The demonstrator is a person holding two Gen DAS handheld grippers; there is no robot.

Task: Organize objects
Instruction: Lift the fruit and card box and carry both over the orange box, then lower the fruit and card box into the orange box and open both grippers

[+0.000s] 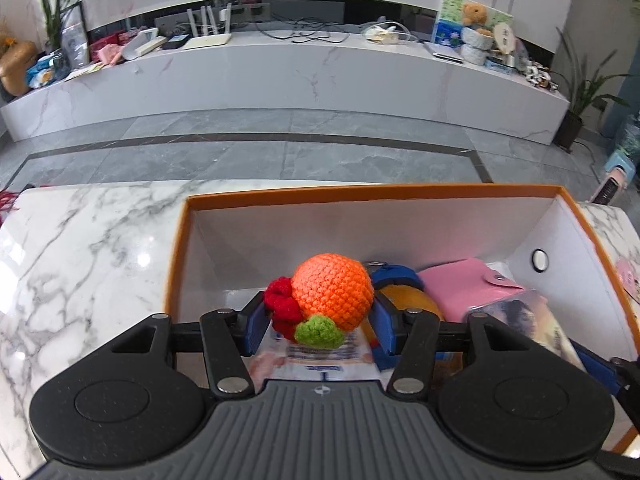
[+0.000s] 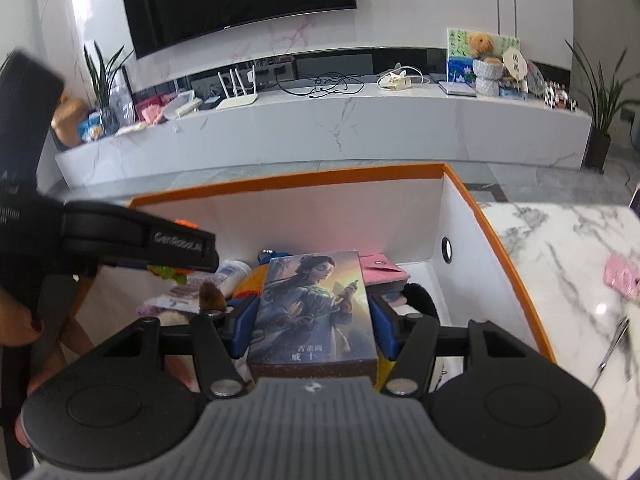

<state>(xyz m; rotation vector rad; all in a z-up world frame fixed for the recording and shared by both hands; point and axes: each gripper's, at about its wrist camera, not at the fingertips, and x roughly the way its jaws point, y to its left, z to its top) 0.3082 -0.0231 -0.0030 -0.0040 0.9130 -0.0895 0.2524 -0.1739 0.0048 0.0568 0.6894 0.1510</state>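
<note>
My left gripper (image 1: 320, 312) is shut on an orange crocheted fruit (image 1: 332, 290) with red berries and a green leaf, held over the orange-rimmed white box (image 1: 360, 193). My right gripper (image 2: 314, 320) is shut on a picture box showing a painted woman (image 2: 314, 304), held inside the same box (image 2: 280, 184). The picture box also shows at the right in the left wrist view (image 1: 528, 320). The left gripper's body (image 2: 140, 240) crosses the left of the right wrist view.
Inside the box lie a pink wallet (image 1: 468, 284), a blue and yellow item (image 1: 400, 284), a printed packet (image 1: 320, 356) and a white tube (image 2: 232, 272). The box stands on a white marble table (image 1: 80, 260). A pink item (image 2: 622, 276) and a metal tool (image 2: 612, 348) lie on the table at right.
</note>
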